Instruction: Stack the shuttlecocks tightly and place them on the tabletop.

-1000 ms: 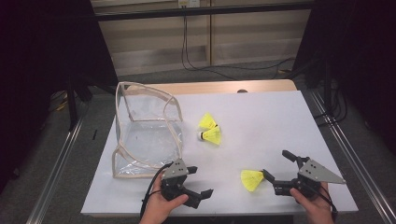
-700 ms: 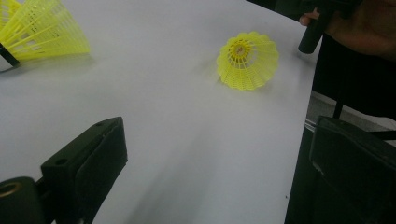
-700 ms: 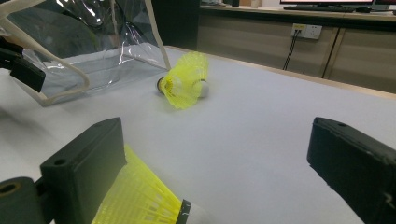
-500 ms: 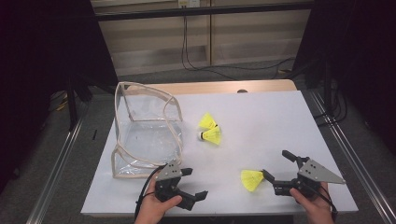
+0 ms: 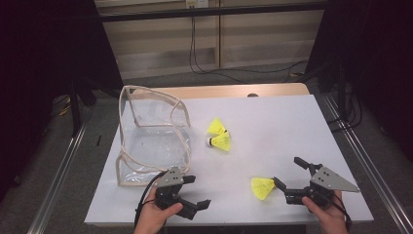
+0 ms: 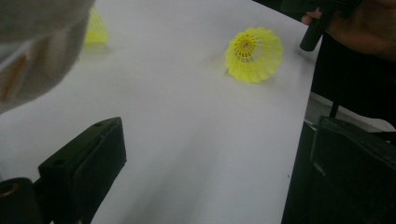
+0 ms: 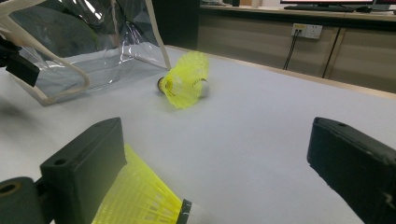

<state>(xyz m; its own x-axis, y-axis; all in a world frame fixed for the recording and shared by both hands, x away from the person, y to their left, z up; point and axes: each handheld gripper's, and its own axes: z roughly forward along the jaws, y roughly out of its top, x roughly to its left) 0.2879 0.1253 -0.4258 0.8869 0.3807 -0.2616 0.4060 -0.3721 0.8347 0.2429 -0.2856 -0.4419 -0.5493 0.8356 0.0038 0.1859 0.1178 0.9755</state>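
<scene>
Our right gripper (image 5: 288, 174) stands with jaws spread at five o'clock on the table (image 5: 272, 126), the near shuttlecock (image 5: 262, 187) lying just beside its left jaw, perhaps touching. Our left gripper (image 5: 197, 192), at seven o'clock, gapes wide, holding nothing.

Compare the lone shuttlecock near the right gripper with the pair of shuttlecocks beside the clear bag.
The lone shuttlecock lies by itself near the table's front edge, just off the open right gripper; the pair of shuttlecocks lies mid-table, touching each other, close to the clear bag. The lone one's skirt opens toward the left gripper; the pair point different ways. All three are yellow and lie on their sides.
</scene>
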